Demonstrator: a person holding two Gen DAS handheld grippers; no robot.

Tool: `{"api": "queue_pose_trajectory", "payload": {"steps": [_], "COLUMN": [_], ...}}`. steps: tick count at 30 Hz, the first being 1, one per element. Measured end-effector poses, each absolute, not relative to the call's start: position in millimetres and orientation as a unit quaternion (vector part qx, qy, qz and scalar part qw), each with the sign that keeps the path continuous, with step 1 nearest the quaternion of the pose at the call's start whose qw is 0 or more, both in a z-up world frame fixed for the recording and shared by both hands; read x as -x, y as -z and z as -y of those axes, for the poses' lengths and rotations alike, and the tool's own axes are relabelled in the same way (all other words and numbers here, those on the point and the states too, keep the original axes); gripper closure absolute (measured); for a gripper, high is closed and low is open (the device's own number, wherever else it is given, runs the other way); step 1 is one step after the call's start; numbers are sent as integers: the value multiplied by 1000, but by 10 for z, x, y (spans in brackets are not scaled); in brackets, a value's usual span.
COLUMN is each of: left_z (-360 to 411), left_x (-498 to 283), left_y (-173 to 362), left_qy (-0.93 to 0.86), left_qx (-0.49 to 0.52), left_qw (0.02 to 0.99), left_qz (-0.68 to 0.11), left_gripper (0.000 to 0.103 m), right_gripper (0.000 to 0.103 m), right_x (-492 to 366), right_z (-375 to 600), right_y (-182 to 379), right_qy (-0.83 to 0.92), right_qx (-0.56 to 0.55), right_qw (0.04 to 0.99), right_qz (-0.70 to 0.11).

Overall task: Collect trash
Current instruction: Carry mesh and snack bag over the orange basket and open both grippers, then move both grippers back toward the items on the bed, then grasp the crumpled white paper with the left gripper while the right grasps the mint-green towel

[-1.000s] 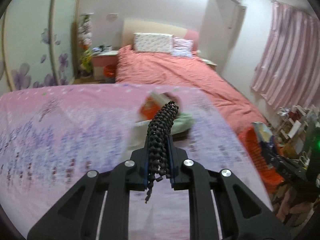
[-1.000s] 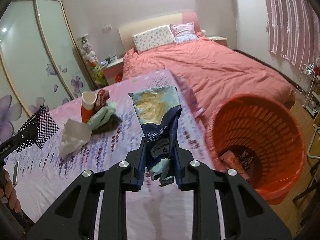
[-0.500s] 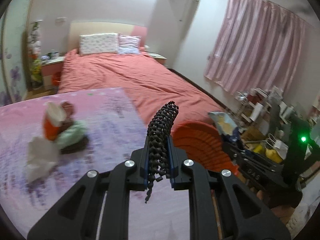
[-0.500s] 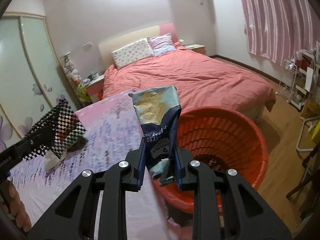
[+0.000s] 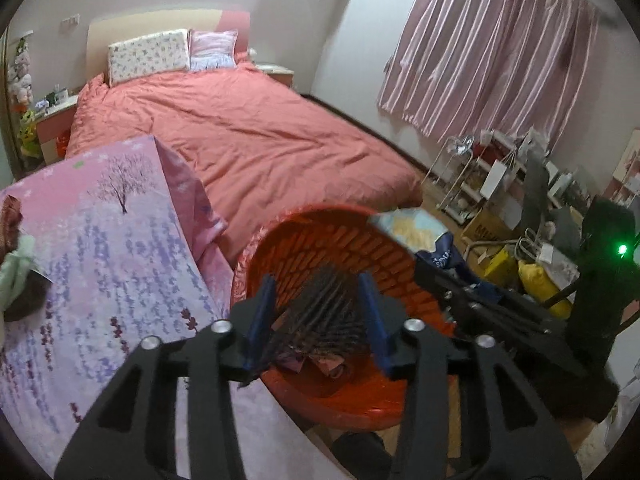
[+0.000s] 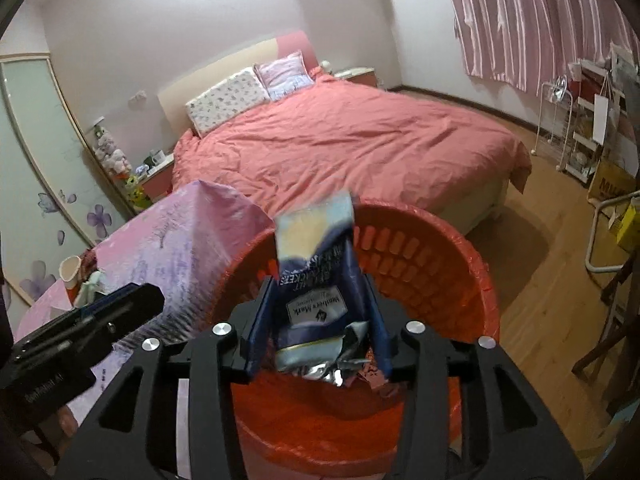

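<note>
You have the basket (image 5: 340,396) on the floor directly ahead at 12 o'clock, with the table (image 5: 100,248) touching its rim at 9 o'clock and the bed (image 5: 240,136) behind both. The snack bag (image 6: 316,280) sits between your right gripper's (image 6: 316,320) spread jaws, over the basket; the mesh piece (image 5: 320,312) likewise between your left gripper's (image 5: 316,316). A cup (image 6: 70,270) and cloths (image 6: 90,284) lie on the table at 9 o'clock; shelving (image 5: 492,172) stands at 2 o'clock.
</note>
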State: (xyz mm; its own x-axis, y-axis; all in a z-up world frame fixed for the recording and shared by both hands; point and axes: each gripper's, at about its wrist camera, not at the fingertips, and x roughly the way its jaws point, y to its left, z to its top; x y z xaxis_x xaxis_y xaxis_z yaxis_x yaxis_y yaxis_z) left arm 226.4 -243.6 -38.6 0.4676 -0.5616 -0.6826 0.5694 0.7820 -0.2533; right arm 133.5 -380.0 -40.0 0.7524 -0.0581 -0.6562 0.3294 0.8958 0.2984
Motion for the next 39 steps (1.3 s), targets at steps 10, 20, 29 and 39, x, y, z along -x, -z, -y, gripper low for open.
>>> {"api": "queue_pose_trajectory", "payload": {"steps": [10, 20, 29, 39], "left_z": [1936, 422, -676, -791], "left_x": [-2265, -2140, -2502, -2913], "left_y": [563, 426, 613, 802], "left_qy": [283, 137, 21, 23], "left_qx": [-50, -85, -27, 6], "left_qw": [879, 931, 930, 913], "left_qz": [-380, -328, -365, -407], "left_gripper": [20, 7, 11, 56], "right_gripper": [27, 8, 2, 2], "right_x": [-1320, -1377, -1513, -1555], "right_z": [3741, 3203, 2563, 2160], "right_y": [551, 470, 437, 480], "right_qy": [113, 99, 82, 35], "right_qx": [-197, -139, -66, -69], "right_qw": [910, 925, 930, 924], "right_qz": [-347, -339, -352, -374]}}
